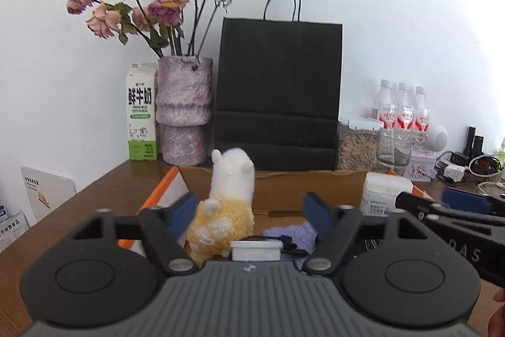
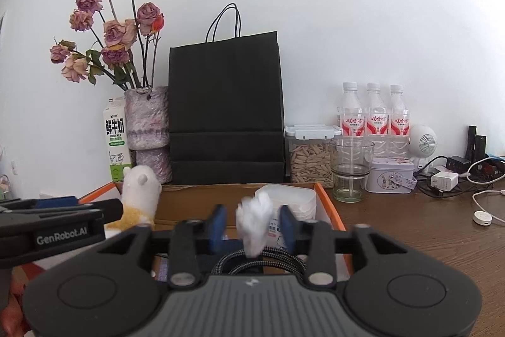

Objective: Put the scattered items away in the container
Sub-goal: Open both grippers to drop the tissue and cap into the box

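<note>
Tongs both spread wide: left tongs [image 1: 249,212] flank alpaca toy [image 1: 225,210], right tongs [image 2: 252,225] flank white tuft [image 2: 255,223].

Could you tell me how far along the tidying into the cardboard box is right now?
Well along, apparently. The cardboard box already holds the plush toy, a white tub, a grey cloth and a braided cable. Nothing is gripped: the left gripper stands open around the toy, and the right gripper is open with a white tissue loose between its fingers. Anything left outside isn't visible.
</note>
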